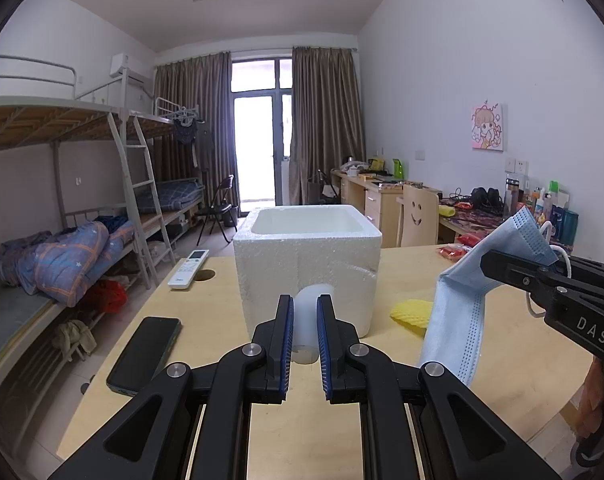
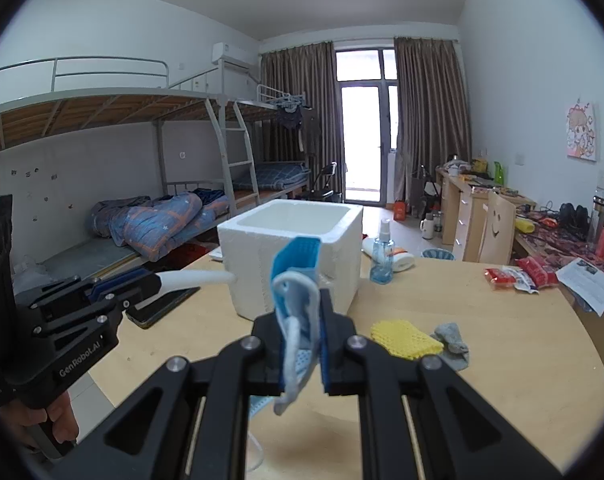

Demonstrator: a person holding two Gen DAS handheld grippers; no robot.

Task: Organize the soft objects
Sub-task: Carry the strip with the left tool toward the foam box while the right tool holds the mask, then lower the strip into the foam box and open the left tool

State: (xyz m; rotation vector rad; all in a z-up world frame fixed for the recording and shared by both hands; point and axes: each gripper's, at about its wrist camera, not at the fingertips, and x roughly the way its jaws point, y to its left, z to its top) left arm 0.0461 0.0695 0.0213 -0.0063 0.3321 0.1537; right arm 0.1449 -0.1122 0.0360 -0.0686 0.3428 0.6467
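A white foam box (image 1: 308,264) (image 2: 292,254) stands open on the wooden table. My left gripper (image 1: 305,308) is shut on a pale translucent soft piece (image 1: 312,320), held just in front of the box; it shows as a white strip in the right wrist view (image 2: 198,279). My right gripper (image 2: 302,300) is shut on a folded blue face mask (image 2: 296,280), which hangs from it above the table in the left wrist view (image 1: 466,308). A yellow foam net (image 2: 406,338) (image 1: 410,314) and a grey sock (image 2: 452,340) lie right of the box.
A black phone (image 1: 144,354) and a white remote (image 1: 188,268) lie left of the box. A spray bottle (image 2: 382,254), red snack packs (image 2: 514,276) and a paper sheet (image 2: 586,284) sit at the far right. Bunk beds stand at left, desks at right.
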